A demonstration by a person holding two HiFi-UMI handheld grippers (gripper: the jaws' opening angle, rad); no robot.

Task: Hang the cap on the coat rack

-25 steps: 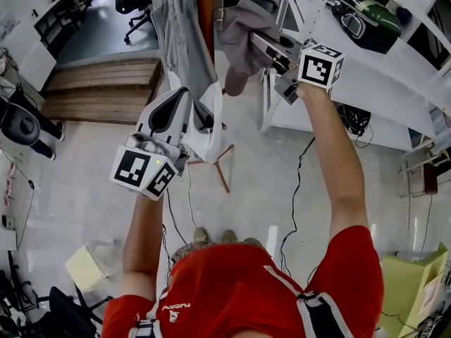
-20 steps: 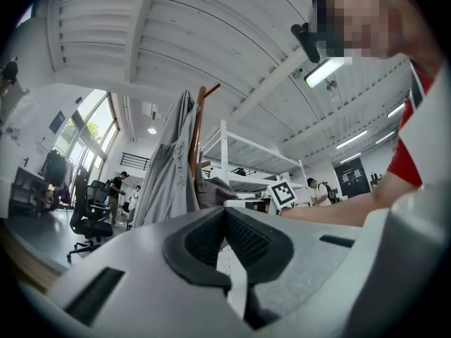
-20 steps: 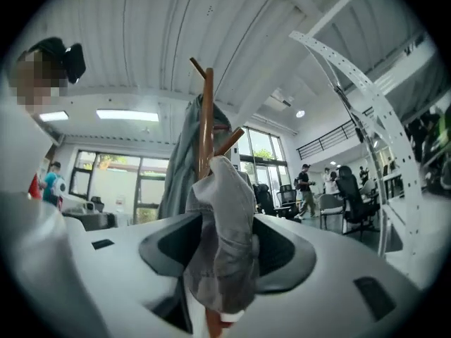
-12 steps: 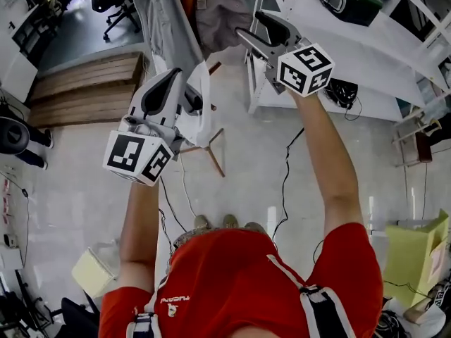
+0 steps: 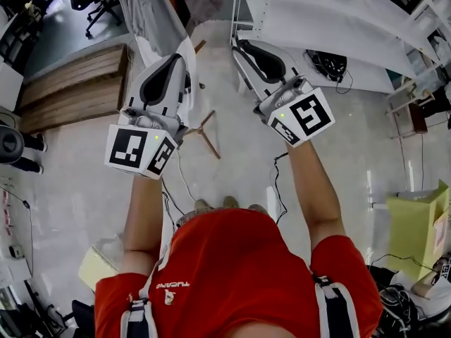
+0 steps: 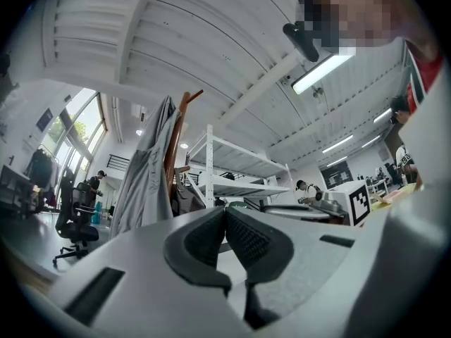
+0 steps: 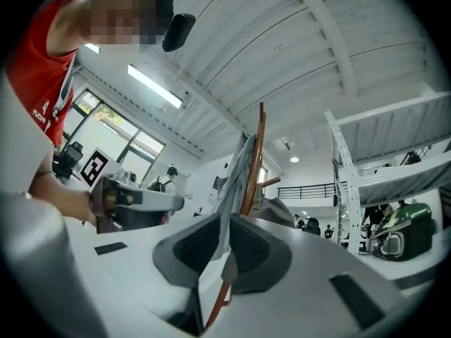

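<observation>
Hanging on the coat rack (image 7: 258,146), just right of its pole at the middle of the right gripper view, is the grey cap (image 7: 280,208). The right hand-held gripper (image 7: 225,225) is closing, with only a narrow gap left and nothing between its jaws. The left hand-held gripper (image 6: 225,213) is closed and empty.

Coat rack (image 6: 181,129) (grey-draped) and white shelving (image 6: 210,160) stand ahead, gap between.

Bright, even indoor light falls from ceiling strip lamps (image 6: 320,72) and tall windows (image 6: 70,127), leaving faint shadows on the pale floor (image 5: 236,164). Both gripper views bulge at dark rounded edges; the left tool (image 6: 225,215) looms close, soft-focused.
</observation>
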